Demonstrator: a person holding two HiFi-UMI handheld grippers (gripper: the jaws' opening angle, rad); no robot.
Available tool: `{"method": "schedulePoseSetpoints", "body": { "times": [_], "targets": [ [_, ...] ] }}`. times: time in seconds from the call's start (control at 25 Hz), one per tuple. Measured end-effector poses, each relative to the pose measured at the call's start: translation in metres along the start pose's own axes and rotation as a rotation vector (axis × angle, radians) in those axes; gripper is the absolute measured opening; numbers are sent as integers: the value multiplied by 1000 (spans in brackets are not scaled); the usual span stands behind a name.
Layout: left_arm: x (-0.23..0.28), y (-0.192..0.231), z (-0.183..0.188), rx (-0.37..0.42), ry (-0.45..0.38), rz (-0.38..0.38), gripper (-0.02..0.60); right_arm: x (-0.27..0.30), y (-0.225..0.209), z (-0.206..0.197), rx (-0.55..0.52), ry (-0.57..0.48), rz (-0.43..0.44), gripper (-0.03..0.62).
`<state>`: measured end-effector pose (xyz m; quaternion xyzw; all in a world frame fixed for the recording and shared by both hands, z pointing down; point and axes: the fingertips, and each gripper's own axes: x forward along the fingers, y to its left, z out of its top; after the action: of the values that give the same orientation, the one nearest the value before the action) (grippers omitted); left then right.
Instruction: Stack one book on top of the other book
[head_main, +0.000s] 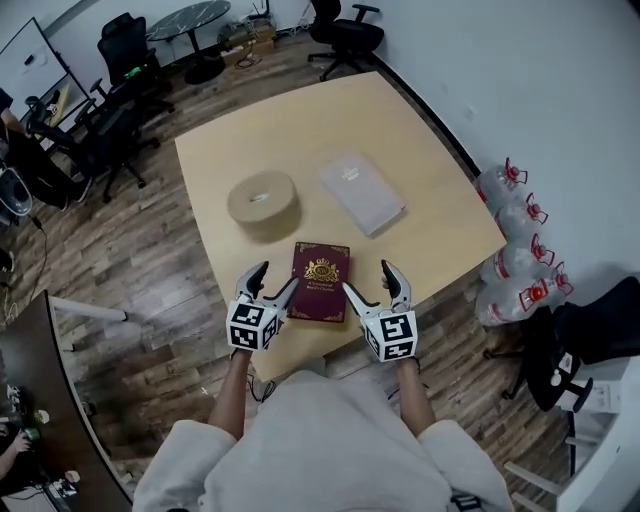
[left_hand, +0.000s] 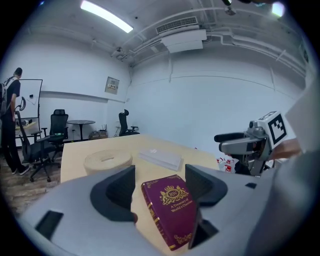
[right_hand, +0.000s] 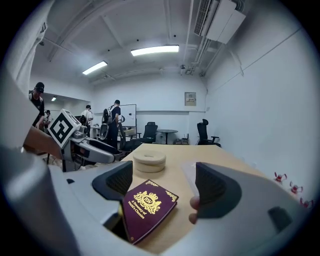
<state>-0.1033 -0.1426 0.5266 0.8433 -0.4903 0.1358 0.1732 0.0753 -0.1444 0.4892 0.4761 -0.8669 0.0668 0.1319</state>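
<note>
A maroon book (head_main: 320, 281) with a gold crest lies flat near the front edge of the wooden table (head_main: 300, 130). A pale grey book (head_main: 362, 192) lies farther back, to its right. My left gripper (head_main: 272, 285) is open at the maroon book's left edge, and my right gripper (head_main: 373, 285) is open at its right edge. In the left gripper view the maroon book (left_hand: 170, 210) lies low between the spread jaws of my left gripper (left_hand: 159, 187), with the grey book (left_hand: 160, 157) beyond. The right gripper view shows the same maroon book (right_hand: 145, 207) under my right gripper (right_hand: 162, 185). Neither gripper holds anything.
A round beige roll (head_main: 263, 203) sits on the table left of the grey book. Several large water bottles (head_main: 515, 240) stand on the floor by the right wall. Office chairs (head_main: 120, 110) and people (right_hand: 114, 120) are at the room's far side.
</note>
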Motion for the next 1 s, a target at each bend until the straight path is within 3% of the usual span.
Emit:
{"method": "schedulePoseSetpoints", "body": {
  "times": [0.76,1.0],
  "targets": [
    [41,16,-34,-48,116,-88,328,36,2,-44,119,112,-11,390],
    [49,17,-48,-73,155,-84,333,45,2,-59,139,137,18,390]
  ]
}}
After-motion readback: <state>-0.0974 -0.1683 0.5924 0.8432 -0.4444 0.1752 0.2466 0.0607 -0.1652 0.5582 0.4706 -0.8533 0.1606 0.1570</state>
